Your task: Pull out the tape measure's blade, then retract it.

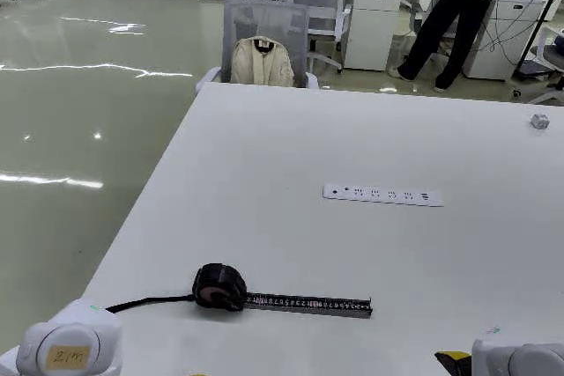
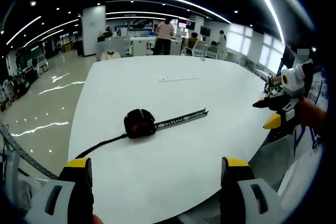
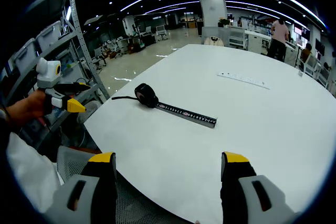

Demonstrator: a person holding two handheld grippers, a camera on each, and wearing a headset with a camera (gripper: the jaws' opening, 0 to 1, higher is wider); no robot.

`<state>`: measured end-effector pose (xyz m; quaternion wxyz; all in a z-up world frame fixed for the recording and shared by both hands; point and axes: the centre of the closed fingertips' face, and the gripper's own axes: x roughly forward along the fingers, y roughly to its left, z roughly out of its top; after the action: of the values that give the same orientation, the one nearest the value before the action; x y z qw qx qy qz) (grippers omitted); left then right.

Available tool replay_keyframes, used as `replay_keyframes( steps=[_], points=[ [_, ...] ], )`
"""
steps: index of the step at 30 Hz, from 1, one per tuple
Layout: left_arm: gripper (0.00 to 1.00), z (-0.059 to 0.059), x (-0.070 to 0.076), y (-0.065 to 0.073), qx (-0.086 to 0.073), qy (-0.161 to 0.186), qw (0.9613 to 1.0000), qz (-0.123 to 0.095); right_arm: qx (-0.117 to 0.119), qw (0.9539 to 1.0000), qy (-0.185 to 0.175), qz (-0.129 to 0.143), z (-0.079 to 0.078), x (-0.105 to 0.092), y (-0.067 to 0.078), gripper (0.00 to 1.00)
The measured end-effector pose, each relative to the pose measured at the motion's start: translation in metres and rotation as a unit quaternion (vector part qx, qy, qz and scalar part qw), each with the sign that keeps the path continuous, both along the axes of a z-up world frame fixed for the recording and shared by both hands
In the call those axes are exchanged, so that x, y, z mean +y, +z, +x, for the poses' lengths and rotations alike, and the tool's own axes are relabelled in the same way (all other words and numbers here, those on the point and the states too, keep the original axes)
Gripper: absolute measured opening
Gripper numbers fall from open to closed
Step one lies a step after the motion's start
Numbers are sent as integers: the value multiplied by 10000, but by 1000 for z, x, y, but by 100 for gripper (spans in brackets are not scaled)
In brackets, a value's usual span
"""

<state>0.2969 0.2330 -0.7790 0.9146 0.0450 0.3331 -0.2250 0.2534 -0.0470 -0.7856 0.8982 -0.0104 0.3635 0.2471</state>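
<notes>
The tape measure (image 1: 219,286) sits on the white table (image 1: 264,156), close to the near edge where the person with the grippers stands. Its black case lies on its side, and the blade (image 1: 308,305) is drawn out of it, flat on the tabletop, running to the right with its end hook free. A black strap (image 1: 145,304) trails from the other side of the case toward the table's left edge.

The left gripper (image 2: 157,165) is held back off the near edge, its yellow-tipped jaws spread wide with nothing between them; the case lies ahead of it, well apart. The right gripper (image 3: 169,158) is the same (jaws wide, nothing held) and looks across the table at the blade from the other side, also well apart. Neither one touches the tape measure. In the head view both show as pale housings at the bottom corners, the left one carrying a small yellow label.

Farther across the table lies a white power strip (image 1: 382,195), parallel to the blade, and near the far right edge sits a small grey object (image 1: 539,121), too small to make out. Beyond the far edge stands a mesh-backed chair (image 1: 264,19) with a cream jacket (image 1: 262,62) over it. Behind that, a person (image 1: 465,6) in a pink top and dark trousers stands at another desk.
</notes>
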Motion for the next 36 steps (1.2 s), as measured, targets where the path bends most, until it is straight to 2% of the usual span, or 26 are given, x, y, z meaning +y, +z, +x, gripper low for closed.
replay_keyframes(
  steps=[9, 11, 19, 36],
  points=[
    [100, -3, 0, 1, 2, 30, 10000, 12, 7, 10000, -6, 0, -3, -2, 1, 84],
    [100, -8, -1, 1, 25, 57, 10000, 14, -6, 10000, -25, 4, -5, -6, 4, 84],
    [100, -14, 3, 2, 80, 211, 9997, 40, -35, 10000, -36, 2, -5, -16, 9, 84],
    [100, -6, 1, 0, 110, 288, 9995, 40, -20, 10000, 0, 2, 1, -15, 7, 83]
  ],
)
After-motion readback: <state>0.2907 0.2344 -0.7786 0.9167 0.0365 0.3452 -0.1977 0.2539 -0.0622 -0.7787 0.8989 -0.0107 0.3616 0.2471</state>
